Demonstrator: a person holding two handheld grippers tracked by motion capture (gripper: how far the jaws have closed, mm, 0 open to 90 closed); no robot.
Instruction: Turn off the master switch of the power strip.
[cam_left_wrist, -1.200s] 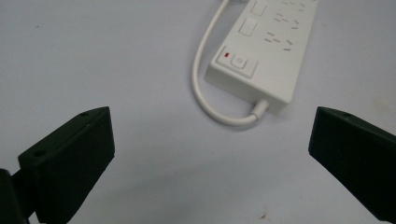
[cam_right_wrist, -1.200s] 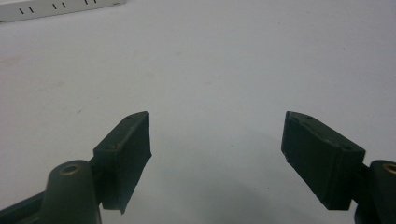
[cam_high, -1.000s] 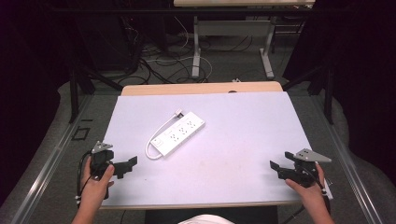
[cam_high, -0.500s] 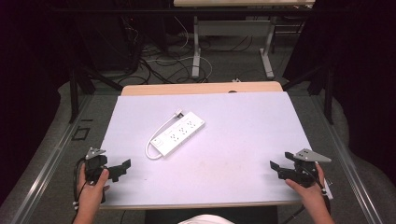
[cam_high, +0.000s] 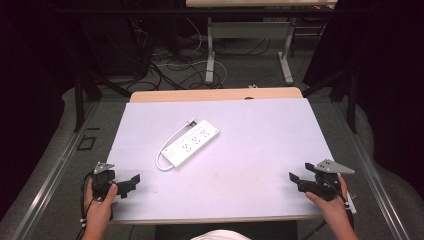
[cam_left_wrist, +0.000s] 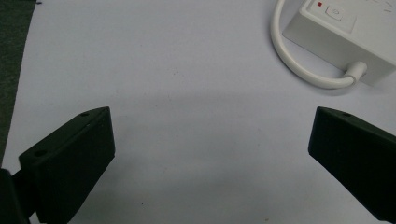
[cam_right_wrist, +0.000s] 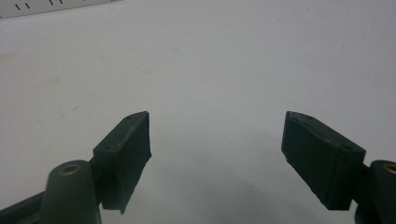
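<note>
Two grippers idle, strip untouched

Left gripper (cam_high: 131, 181) at 8 o'clock on the tabletop (cam_high: 260, 145), fingers spread wide, nothing held. Right gripper (cam_high: 295, 180) at 4 o'clock, fingers also wide apart, empty. White power strip (cam_high: 191, 145) lies near centre, slightly toward 11 o'clock, cord (cam_high: 167, 147) looped at its near end, well apart from both.

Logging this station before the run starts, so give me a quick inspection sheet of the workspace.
Surface: white table, faint smudges.
Job's things: white power strip lying flat near the middle, untouched; red mark beside its switch.
Clutter: nothing seen.
Grippers: left gripper and right gripper near the front corners, jaws open, holding nothing.
Cables: strip's cord curls along its left side; loose cables on the floor beyond.
Surroundings: dark room, another table's legs behind.
</note>
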